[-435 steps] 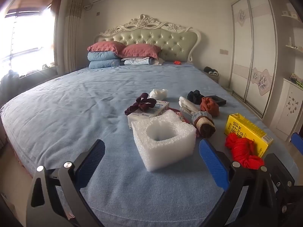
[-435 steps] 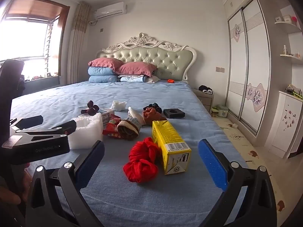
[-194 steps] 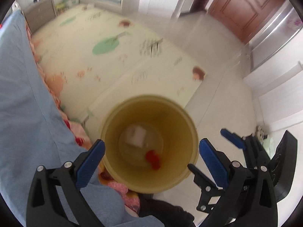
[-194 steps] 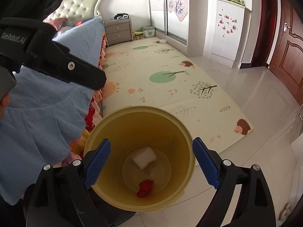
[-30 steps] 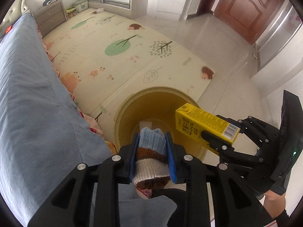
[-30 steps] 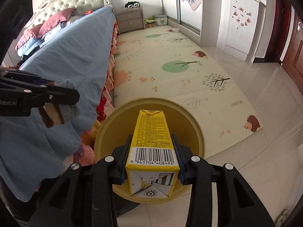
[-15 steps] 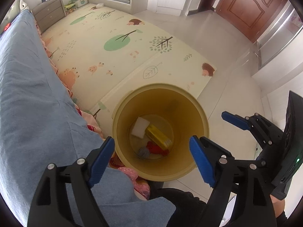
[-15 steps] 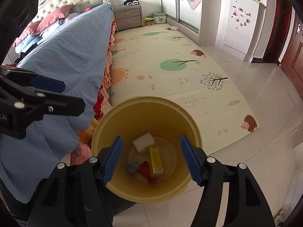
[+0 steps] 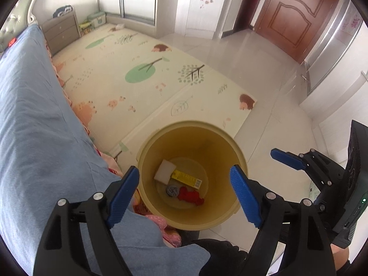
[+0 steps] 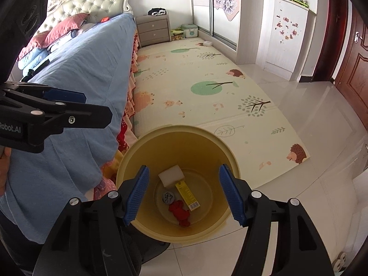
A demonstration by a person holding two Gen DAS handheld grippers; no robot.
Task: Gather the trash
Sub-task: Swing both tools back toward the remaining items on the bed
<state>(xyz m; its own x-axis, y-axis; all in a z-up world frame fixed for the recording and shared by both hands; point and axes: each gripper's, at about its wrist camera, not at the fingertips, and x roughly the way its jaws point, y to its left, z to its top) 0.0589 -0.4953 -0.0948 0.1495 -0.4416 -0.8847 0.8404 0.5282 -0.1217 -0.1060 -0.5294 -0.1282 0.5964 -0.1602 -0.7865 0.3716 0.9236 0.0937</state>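
Note:
A yellow trash bin stands on the floor by the bed corner; it also shows in the right wrist view. Inside lie a white foam block, a yellow carton, a grey sock roll and a red cloth. The same foam block, carton, sock roll and red cloth show in the right wrist view. My left gripper is open and empty above the bin. My right gripper is open and empty above it too.
The blue-covered bed runs along the left. A patterned play mat covers the floor beyond the bin. A grey nightstand, sliding wardrobe and brown door stand further off.
A second ago the left gripper held the sock roll and the right held the yellow carton over the bin. Both have opened and the two items now lie inside the bin.

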